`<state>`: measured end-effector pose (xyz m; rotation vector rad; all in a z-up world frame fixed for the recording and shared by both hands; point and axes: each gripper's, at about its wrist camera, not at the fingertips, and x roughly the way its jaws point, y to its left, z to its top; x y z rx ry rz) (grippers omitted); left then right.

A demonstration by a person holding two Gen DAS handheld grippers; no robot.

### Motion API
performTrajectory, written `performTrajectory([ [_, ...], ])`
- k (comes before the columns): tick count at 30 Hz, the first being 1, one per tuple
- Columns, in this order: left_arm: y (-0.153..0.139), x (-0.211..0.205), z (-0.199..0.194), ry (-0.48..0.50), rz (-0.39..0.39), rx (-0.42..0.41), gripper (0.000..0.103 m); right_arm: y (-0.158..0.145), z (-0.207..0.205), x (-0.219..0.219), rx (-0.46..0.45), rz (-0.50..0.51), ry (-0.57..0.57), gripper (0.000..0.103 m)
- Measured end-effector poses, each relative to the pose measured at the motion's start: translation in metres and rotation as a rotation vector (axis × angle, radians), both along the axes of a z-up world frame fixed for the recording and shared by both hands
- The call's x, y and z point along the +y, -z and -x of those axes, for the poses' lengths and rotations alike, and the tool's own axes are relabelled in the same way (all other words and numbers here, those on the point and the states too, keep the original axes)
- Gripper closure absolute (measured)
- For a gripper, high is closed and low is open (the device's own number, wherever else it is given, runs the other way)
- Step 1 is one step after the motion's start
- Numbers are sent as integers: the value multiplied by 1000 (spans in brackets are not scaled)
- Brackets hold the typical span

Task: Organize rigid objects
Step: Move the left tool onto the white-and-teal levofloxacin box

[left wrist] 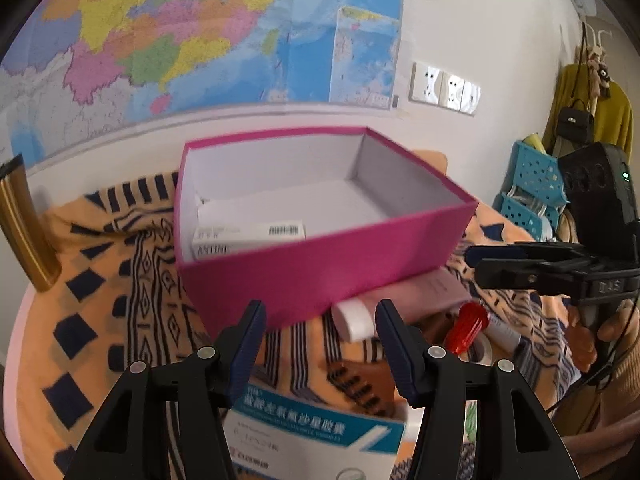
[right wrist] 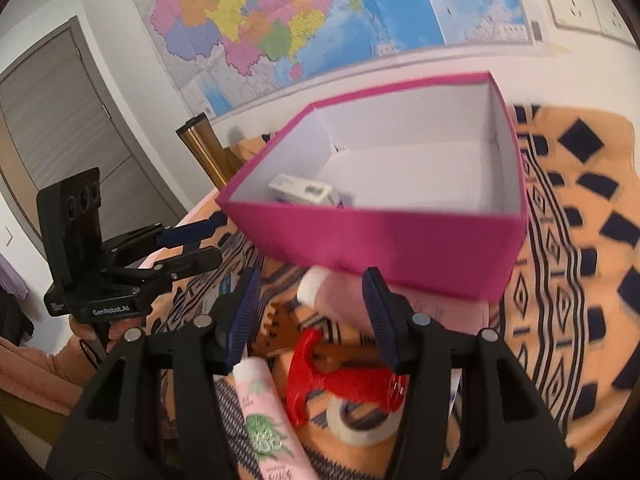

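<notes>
An open pink box [left wrist: 320, 276] [right wrist: 380, 248] stands on the patterned cloth with a small white carton [left wrist: 248, 236] [right wrist: 304, 192] inside. My left gripper [left wrist: 320, 320] is open just in front of its near wall, over a blue-and-white medicine box [left wrist: 316, 428]. My right gripper [right wrist: 312, 300] is open above a white-capped pink tube [right wrist: 320, 288] [left wrist: 356, 320] that lies against the box, and the pads do not touch it. Each gripper shows in the other's view: the right gripper [left wrist: 474, 262] and the left gripper [right wrist: 214, 240].
A red plastic piece [right wrist: 340, 384] [left wrist: 468, 326], a tape roll [right wrist: 360, 420], a brown comb [right wrist: 288, 328] [left wrist: 368, 384] and a pink tube with a green print [right wrist: 268, 420] lie near the box. A brass post [left wrist: 24, 232] stands left; blue baskets [left wrist: 532, 184] sit right.
</notes>
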<state>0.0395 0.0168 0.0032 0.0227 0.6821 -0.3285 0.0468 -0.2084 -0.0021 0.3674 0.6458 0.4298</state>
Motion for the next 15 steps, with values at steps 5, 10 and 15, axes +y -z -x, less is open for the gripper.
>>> performTrajectory([
  [5,19,22,0,-87,-11,60,45,9,15,20,24,-15,-76,48],
  [10,33,46,3,-136,8,110,45,19,23,60,58,-7,-205,48],
  [15,44,54,2,-138,17,140,45,27,22,95,92,-18,-299,48],
])
